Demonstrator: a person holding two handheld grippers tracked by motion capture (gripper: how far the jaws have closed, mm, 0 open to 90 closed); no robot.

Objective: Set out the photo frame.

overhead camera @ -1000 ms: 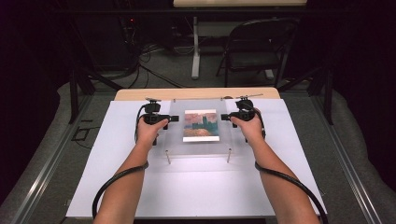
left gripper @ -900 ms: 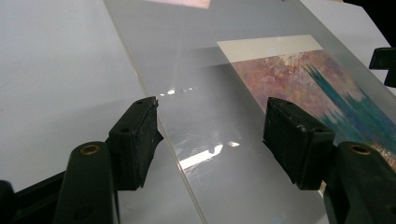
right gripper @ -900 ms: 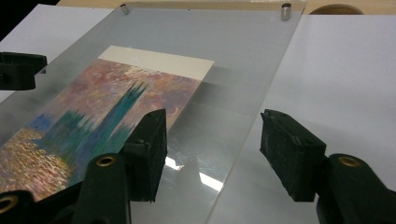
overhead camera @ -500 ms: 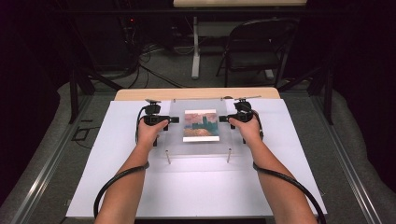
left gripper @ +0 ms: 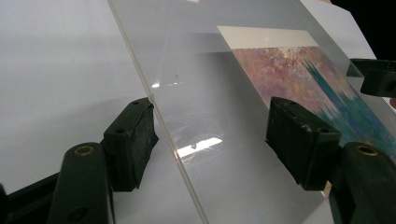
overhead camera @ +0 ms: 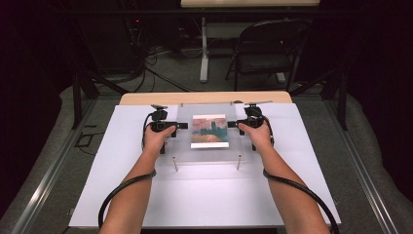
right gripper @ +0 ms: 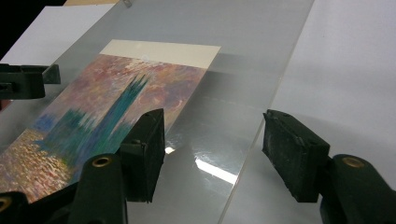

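A clear acrylic sheet sits raised on short metal posts over the white board, with a painted print of teal towers and a pink sky showing through it. My left gripper is at the sheet's left edge and is open. In the left gripper view its jaws straddle the sheet's edge without touching it. My right gripper is at the right edge, also open. In the right gripper view the sheet's edge runs between its pads, with the print to the left.
The white board covers a wooden table. A second post stands at the sheet's front right. Cables trail from both grippers along the person's forearms. A folding chair and table legs stand on the floor beyond.
Both grippers have edged inward toward the sheet's side edges, the right one a little more. The sheet and print have not moved.
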